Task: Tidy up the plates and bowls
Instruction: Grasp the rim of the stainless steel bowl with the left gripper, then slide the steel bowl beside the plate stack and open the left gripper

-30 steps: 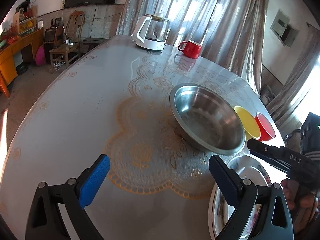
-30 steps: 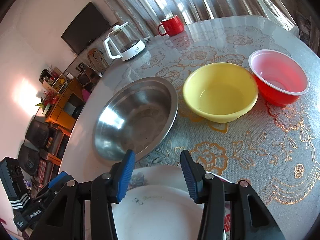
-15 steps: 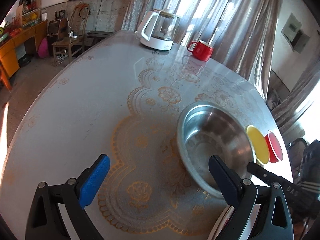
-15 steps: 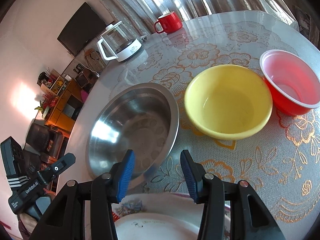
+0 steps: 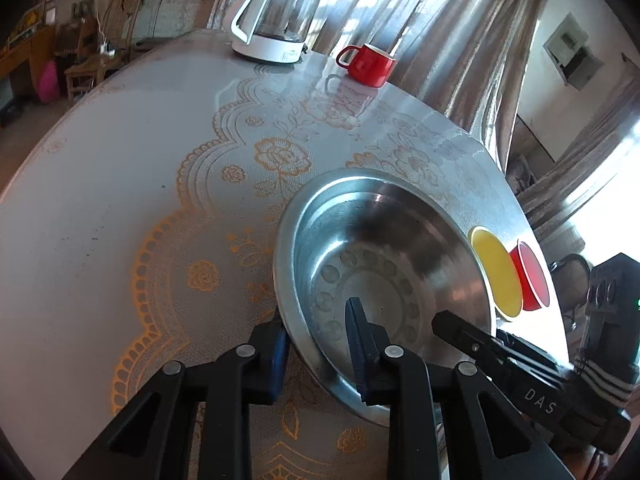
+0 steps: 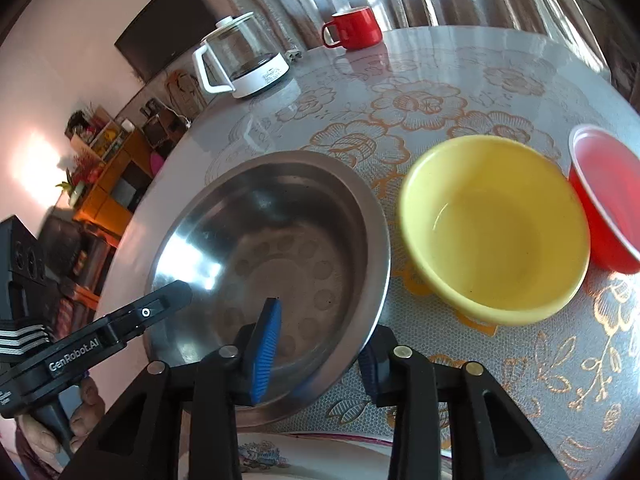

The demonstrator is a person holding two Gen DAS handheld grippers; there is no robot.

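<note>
A wide steel bowl (image 5: pixel 384 248) sits on the table; it also shows in the right wrist view (image 6: pixel 276 236). My left gripper (image 5: pixel 320 344) straddles its near-left rim, one pad outside, one inside, closed onto the rim. My right gripper (image 6: pixel 320 344) straddles its near-right rim the same way, jaws narrowed, contact unclear. A yellow bowl (image 6: pixel 496 224) and a red bowl (image 6: pixel 608 196) stand to the right of the steel bowl. A white patterned plate (image 6: pixel 280 456) lies at the near edge under my right gripper.
A glass kettle on a white base (image 5: pixel 276 20) and a red mug (image 5: pixel 368 64) stand at the far side of the round table (image 5: pixel 100 200). Curtains hang behind them. Furniture stands on the floor to the left.
Both grippers moved forward onto the steel bowl's near rim and their jaws narrowed around it. The left gripper went from wide open to closed on the rim.
</note>
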